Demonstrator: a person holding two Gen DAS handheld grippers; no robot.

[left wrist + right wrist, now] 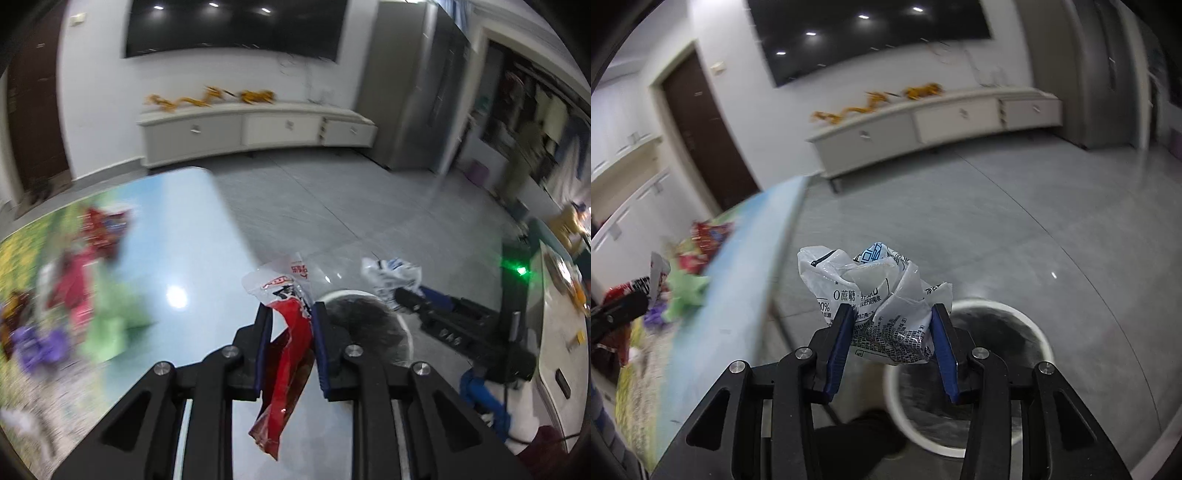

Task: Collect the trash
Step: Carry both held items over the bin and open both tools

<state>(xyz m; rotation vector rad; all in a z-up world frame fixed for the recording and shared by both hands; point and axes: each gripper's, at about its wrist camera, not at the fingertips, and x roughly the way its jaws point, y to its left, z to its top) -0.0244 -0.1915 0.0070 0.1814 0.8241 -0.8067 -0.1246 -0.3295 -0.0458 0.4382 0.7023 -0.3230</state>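
Note:
My left gripper (291, 314) is shut on a red and white snack wrapper (286, 354), which hangs down between the blue pads, just past the table's right edge. The white round bin (404, 325) with a dark liner shows right behind it on the floor. My right gripper (892, 317) is shut on a crumpled white printed wrapper (882, 291), above and just left of the same white bin (1039, 332). In the left wrist view that right gripper (400, 295) holds the white wrapper (391, 277) beyond the bin.
The table (192, 243) with a landscape-print cover carries several more wrappers, red, green and purple (81, 280), all blurred. A low white cabinet (255, 129) and a wall screen stand across the grey tiled floor (332, 199). A white appliance (554, 332) and a blue cloth (484, 398) lie right.

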